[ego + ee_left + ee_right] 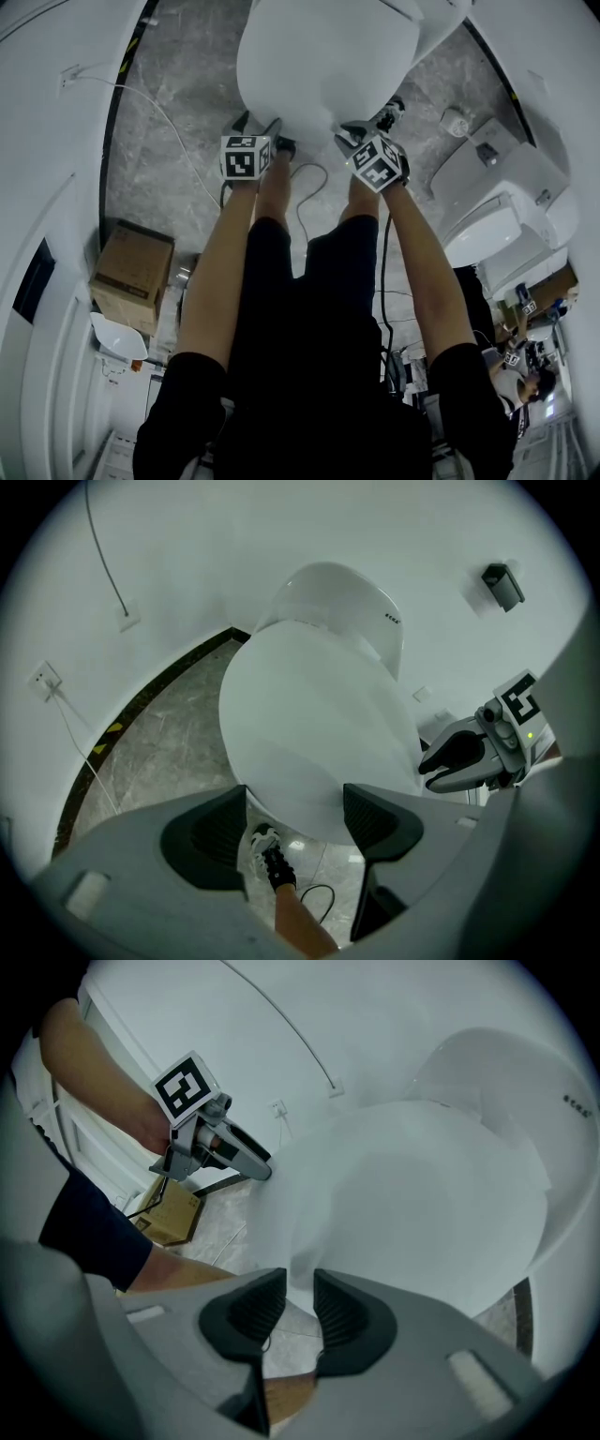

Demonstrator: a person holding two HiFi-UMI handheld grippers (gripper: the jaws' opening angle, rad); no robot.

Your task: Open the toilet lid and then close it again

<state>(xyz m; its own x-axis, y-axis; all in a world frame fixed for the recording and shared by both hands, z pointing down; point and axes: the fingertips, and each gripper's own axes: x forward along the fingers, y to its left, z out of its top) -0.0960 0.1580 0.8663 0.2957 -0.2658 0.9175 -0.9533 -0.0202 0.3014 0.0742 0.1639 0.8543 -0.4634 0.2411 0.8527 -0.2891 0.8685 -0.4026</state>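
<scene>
The toilet lid [323, 66] lies down over the bowl, its front edge toward the person. The left hand-held gripper [295, 813] has its jaws wide apart astride that edge, gripping nothing. The right hand-held gripper [298, 1302] sits just beside the edge with only a narrow gap between its jaws and nothing between them. The step looks like either setting up the lift or finishing the lowering. If lifting, the next move is to catch under the rim and swing it up toward the tank.

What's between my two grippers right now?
The front end of the lid. In the head view it lies between the left gripper and the right gripper, one at each side of it.
</scene>
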